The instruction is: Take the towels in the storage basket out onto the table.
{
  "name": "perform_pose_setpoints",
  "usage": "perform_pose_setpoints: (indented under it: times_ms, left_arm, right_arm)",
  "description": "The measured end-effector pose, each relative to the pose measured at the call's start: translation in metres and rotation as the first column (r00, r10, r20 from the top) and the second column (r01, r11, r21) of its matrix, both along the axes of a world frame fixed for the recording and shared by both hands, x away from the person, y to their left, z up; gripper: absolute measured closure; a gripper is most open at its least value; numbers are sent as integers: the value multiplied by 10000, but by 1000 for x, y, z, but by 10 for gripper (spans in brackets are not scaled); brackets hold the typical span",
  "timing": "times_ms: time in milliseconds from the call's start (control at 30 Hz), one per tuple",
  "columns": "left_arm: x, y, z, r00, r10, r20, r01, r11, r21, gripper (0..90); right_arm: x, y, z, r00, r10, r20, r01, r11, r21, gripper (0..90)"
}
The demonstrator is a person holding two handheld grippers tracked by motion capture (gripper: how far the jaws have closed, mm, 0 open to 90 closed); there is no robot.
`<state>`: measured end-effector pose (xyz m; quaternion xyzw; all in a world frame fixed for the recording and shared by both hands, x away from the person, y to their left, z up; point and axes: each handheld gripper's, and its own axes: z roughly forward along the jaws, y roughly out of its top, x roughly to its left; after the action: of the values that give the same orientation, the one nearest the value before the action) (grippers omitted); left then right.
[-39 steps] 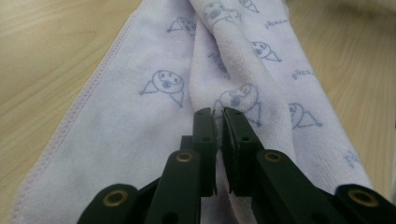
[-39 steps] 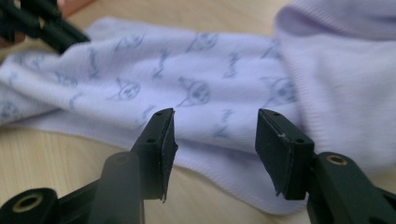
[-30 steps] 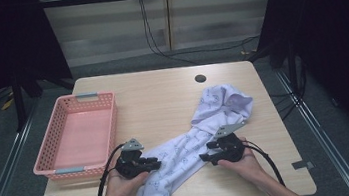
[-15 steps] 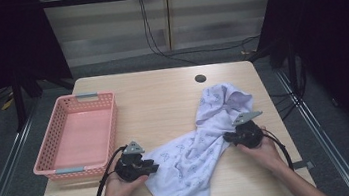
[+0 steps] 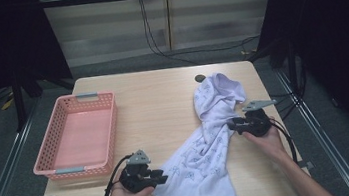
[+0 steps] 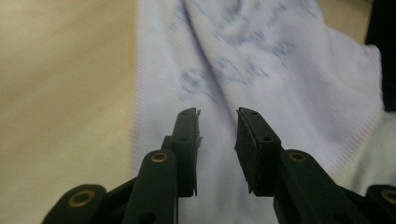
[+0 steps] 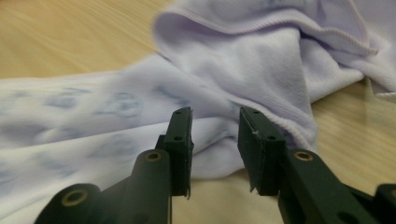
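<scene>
My left gripper [image 5: 159,176] lies low at the table's six-o'clock edge, pointing toward three o'clock at the near corner of the pale lilac printed cloth [image 5: 209,149]; its jaws have just been opening a little and stand narrowly apart over the fabric, pressing nothing. My right gripper [image 5: 231,126], forearm reaching up from five o'clock, points toward nine o'clock at the cloth's bunched middle; its jaws have just been opening, a fold's edge before them ungripped. The faint blue print is unreadable.
</scene>
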<state>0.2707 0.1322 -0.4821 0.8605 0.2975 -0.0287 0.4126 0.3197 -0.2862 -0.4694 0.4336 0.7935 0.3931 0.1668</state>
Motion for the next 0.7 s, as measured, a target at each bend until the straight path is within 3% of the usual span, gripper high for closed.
perform_pose_setpoints:
  times_ms: [67, 133, 167, 233, 300, 433, 467, 567, 600, 633, 667, 700]
  left_arm:
    - [7, 0, -2, 10000, 83, 19, -83, 10000, 26, 683]
    - [11, -2, -4, 9999, 14, 122, -18, 9997, 264, 677]
    - [15, -6, -6, 9997, -59, 217, 50, 9990, 447, 656]
    - [19, -9, -7, 9997, -142, 198, 135, 9992, 372, 651]
    - [21, -14, -9, 9994, -190, 288, 176, 9987, 482, 644]
    - [19, -16, -15, 9987, -264, 434, 243, 9985, 488, 648]
    - [17, -16, -14, 9974, -351, 623, 309, 9974, 658, 646]
    - [17, -16, -16, 9972, -265, 698, 223, 9979, 606, 626]
    - [17, -15, -16, 9975, -266, 659, 218, 9972, 713, 570]
    - [17, -14, -17, 9973, -173, 711, 130, 9980, 612, 570]
    - [20, -10, -18, 9993, -149, 351, 141, 9996, 240, 518]
    - [20, -10, -18, 9993, -149, 351, 141, 9996, 240, 515]
  right_arm:
    - [-21, -3, 10, 9994, 347, -9, -346, 9993, 162, 701]
    - [-36, -3, 9, 9966, 786, -237, -778, 9964, 336, 718]
    - [-55, 2, -3, 9866, 1424, -797, -1404, 9897, 292, 737]
    - [-60, 6, -9, 9823, 1595, -982, -1578, 9871, 257, 737]
    - [-71, 23, -20, 9658, 2266, -1260, -2273, 9738, 92, 721]
    - [-68, 35, -19, 9568, 2704, -1068, -2698, 9627, 202, 701]
    - [-64, 40, -25, 9485, 2885, -1306, -2905, 9569, 38, 674]
    - [-63, 41, -28, 9478, 2904, -1317, -2920, 9564, 73, 634]
    - [-64, 41, -29, 9506, 2843, -1250, -2859, 9582, 46, 575]
    - [-64, 41, -29, 9506, 2843, -1250, -2859, 9582, 46, 575]
    - [-69, 43, -31, 9531, 2811, -1119, -2828, 9592, 1, 509]
    - [-69, 43, -31, 9531, 2811, -1119, -2828, 9592, 1, 509]
